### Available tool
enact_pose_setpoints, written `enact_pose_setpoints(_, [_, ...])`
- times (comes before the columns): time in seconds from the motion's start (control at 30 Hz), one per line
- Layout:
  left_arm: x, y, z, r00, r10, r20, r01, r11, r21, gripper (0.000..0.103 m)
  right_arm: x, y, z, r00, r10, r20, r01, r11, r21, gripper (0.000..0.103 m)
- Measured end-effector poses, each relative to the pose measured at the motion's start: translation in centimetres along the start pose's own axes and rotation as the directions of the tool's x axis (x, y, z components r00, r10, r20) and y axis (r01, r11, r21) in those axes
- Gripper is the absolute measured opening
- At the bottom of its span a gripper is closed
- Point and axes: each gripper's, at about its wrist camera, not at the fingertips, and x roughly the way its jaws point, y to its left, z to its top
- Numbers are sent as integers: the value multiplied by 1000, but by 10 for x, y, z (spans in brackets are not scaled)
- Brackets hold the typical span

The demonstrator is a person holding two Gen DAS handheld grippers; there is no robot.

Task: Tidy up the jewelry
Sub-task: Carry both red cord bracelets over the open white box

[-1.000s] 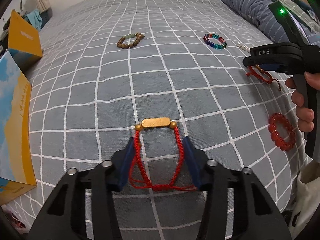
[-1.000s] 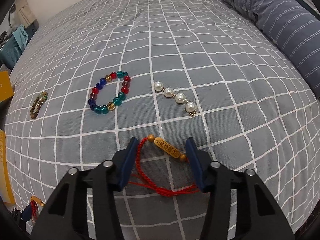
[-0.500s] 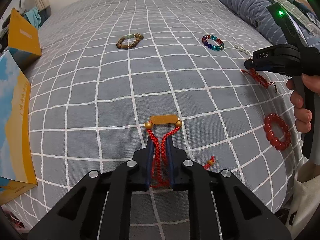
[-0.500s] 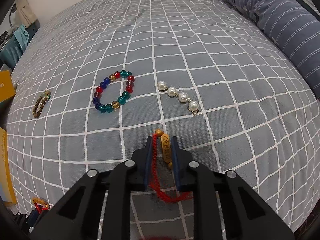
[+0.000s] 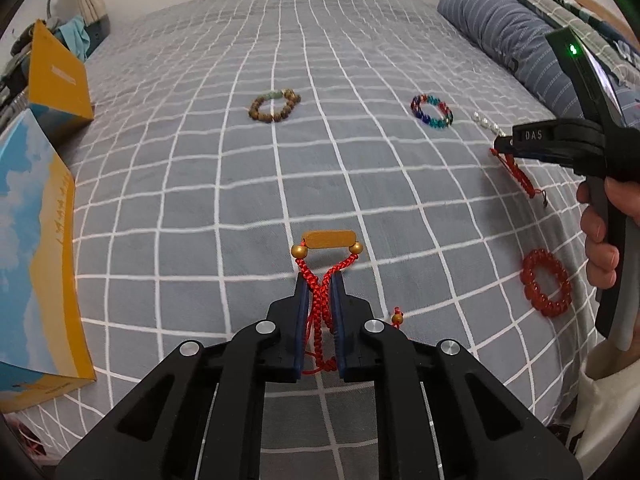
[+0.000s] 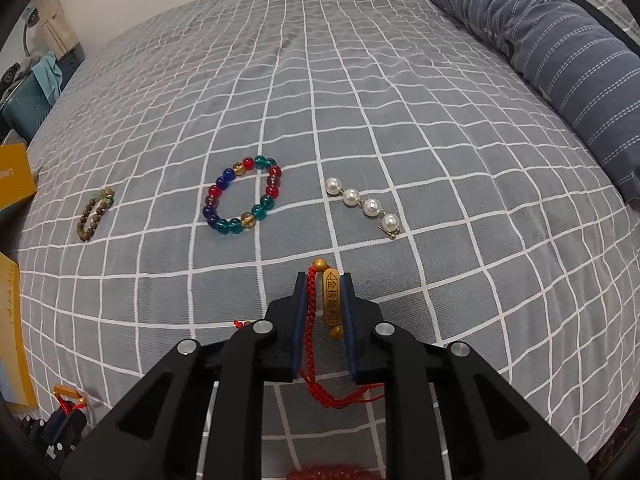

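My left gripper [image 5: 319, 280] is shut on the braided cords of a red cord bracelet [image 5: 320, 300]; its gold bar [image 5: 329, 239] sticks out past the fingertips, over the grey checked bedspread [image 5: 200, 184]. My right gripper [image 6: 323, 280] is shut on a second red cord bracelet [image 6: 310, 320], its gold engraved bar [image 6: 332, 298] pinched between the pads. In the left wrist view the right gripper [image 5: 502, 145] shows at the right with red cord [image 5: 520, 176] hanging below it. In the right wrist view the left gripper [image 6: 66, 412] shows at the bottom left.
On the bed lie a brown wooden bead bracelet [image 5: 275, 105], a multicoloured glass bead bracelet [image 6: 240, 196], a short pearl strand [image 6: 362, 204] and a red bead bracelet [image 5: 546, 282]. Yellow and blue boxes [image 5: 36, 248] stand at the left edge. A striped pillow [image 6: 552, 52] lies at the far right.
Both grippers have closed from open onto their red cord bracelets, squeezing the cords together. The right one's gold bar has turned lengthwise between the pads.
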Motion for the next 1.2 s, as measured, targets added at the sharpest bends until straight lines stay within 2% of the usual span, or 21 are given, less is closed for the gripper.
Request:
enact_pose_setpoints(0.7, [-28,41,29,992,72,103,-66,996,-59,10,-46,32,-2,994,34,103,-32,999,-19,15])
enact_pose_setpoints(1.2, [-67,89,48,979,115,167,-92,986,-142,11,-94,87,-17,978,79,193,-57,992,-115,15])
